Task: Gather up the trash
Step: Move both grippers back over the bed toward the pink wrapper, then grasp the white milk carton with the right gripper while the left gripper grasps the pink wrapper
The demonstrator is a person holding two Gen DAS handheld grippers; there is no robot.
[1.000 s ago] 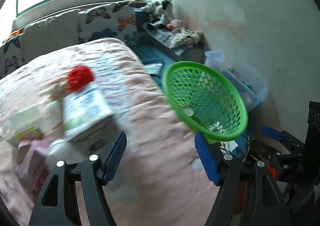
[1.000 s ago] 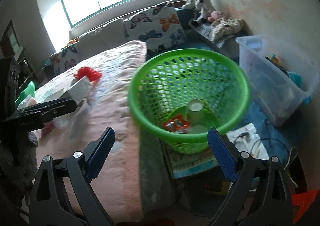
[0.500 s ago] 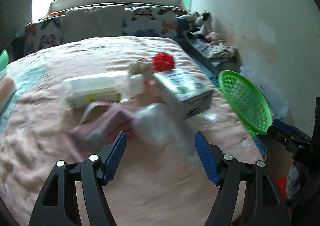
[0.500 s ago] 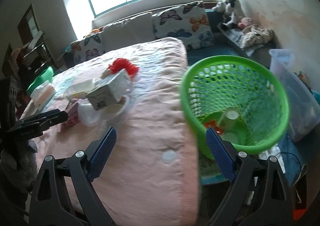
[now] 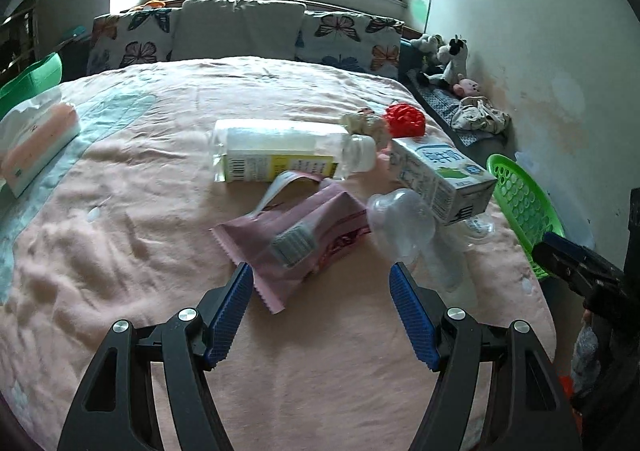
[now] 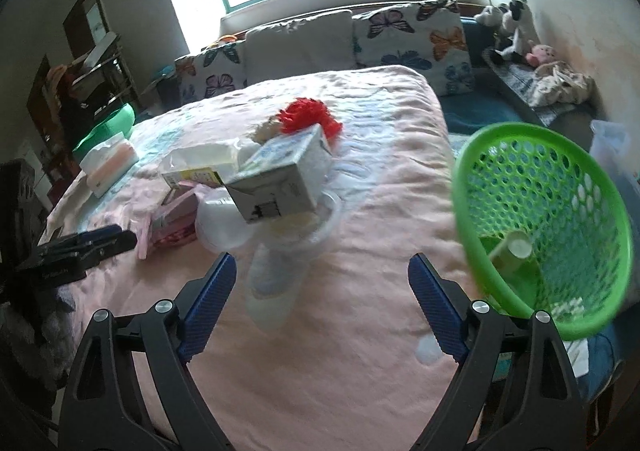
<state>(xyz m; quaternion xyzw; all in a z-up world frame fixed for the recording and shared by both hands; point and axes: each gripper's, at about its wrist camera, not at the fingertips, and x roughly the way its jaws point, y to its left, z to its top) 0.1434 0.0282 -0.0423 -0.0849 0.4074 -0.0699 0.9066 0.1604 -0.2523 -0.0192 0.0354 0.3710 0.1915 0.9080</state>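
Your left gripper (image 5: 322, 309) is hovering over the pink bedspread (image 5: 120, 251) with its blue-padded fingers (image 5: 230, 315) spread wide apart and nothing between them. Just ahead of it a pink snack wrapper (image 5: 296, 235) is lying flat, with a crumpled clear plastic bottle (image 5: 404, 227) to its right. Beyond these, a clear bottle with a yellow label (image 5: 280, 157) is lying on its side, and a white milk carton (image 5: 440, 179) is resting tilted next to it. A red pom-pom (image 5: 404, 119) is sitting farther back.

Your right gripper (image 6: 322, 307) is also standing open and empty, aimed at the same pile, where the carton (image 6: 280, 179) is leaning above a clear plastic cup (image 6: 276, 271). To its right, the green basket (image 6: 520, 155) is sitting tipped at the edge of the bed, holding a pale paper cup (image 6: 514, 249). A tissue pack (image 6: 110, 163) is lying well apart on the far left.
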